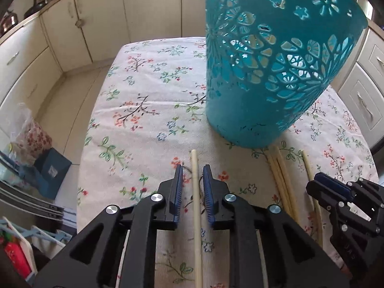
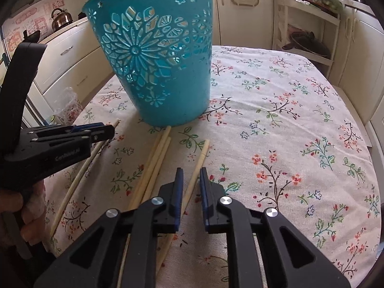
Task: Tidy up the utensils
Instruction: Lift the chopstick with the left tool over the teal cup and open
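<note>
The left gripper [image 1: 193,175] pinched one chopstick [image 1: 195,192]; the right gripper [image 2: 191,180], nearly closed, straddled another chopstick [image 2: 200,158] without clearly gripping it. Three more lay beside it before the teal basket [image 2: 153,55]. Each stick probably needed lifting level, then tipping upright over the rim.

Cream-coloured cabinet doors with metal handles [image 1: 79,21] line the walls on every side. A pale tiled floor [image 1: 72,100] runs alongside the counter covered by a white floral-print cloth [image 2: 276,100]. A copper-toned kettle [image 2: 61,19] stands on a cream worktop. A cream open shelf rack [image 2: 309,36] occupies one corner. Soft daylight illuminates the room.
</note>
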`<action>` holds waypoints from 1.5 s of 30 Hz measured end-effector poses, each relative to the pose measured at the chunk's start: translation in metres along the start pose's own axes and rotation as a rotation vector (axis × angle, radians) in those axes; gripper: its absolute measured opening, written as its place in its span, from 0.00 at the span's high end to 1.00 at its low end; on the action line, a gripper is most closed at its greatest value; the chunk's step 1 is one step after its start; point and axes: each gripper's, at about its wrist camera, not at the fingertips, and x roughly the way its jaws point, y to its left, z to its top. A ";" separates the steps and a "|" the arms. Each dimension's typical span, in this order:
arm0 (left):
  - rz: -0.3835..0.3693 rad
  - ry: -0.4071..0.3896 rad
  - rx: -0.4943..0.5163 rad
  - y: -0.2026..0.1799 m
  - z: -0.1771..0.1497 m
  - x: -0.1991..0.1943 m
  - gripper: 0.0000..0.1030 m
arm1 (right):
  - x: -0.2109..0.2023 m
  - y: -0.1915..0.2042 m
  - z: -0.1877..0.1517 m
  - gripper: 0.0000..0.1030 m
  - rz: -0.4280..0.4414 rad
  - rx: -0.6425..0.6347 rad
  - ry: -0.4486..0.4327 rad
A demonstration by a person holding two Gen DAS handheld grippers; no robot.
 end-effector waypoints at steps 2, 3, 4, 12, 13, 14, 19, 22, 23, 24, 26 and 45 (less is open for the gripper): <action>-0.016 -0.001 -0.040 0.006 0.002 0.001 0.95 | 0.000 0.000 0.001 0.91 -0.006 -0.017 0.007; -0.021 -0.007 -0.073 0.011 0.002 -0.001 0.95 | 0.000 0.000 0.002 0.92 -0.006 -0.027 0.016; -0.025 -0.008 -0.088 0.013 0.001 -0.002 0.95 | -0.002 -0.001 0.002 0.92 -0.011 -0.032 0.021; 0.024 0.017 -0.034 0.018 0.000 -0.001 0.57 | 0.001 -0.001 0.003 0.76 0.005 -0.052 0.034; 0.037 0.013 -0.013 0.015 0.000 0.000 0.58 | 0.001 0.001 0.002 0.76 -0.003 -0.062 0.027; 0.050 0.008 0.012 0.011 -0.001 0.001 0.58 | 0.001 0.001 0.001 0.76 -0.007 -0.066 0.018; 0.032 -0.009 0.047 0.005 0.000 0.001 0.94 | 0.001 -0.001 0.000 0.76 -0.010 -0.051 -0.009; 0.016 -0.008 0.038 0.007 -0.002 -0.001 0.95 | 0.001 0.001 0.000 0.76 -0.025 -0.067 -0.014; -0.004 -0.004 0.022 0.010 -0.002 -0.004 0.95 | 0.001 0.002 -0.001 0.76 -0.028 -0.070 -0.015; -0.016 -0.010 0.010 0.012 -0.003 -0.007 0.95 | 0.001 0.003 -0.001 0.76 -0.032 -0.073 -0.017; -0.045 -0.037 -0.019 0.017 -0.005 -0.020 0.95 | 0.001 0.004 -0.002 0.76 -0.034 -0.074 -0.018; -0.271 -0.575 -0.155 0.029 0.104 -0.211 0.95 | -0.001 0.006 -0.006 0.76 -0.032 -0.067 -0.025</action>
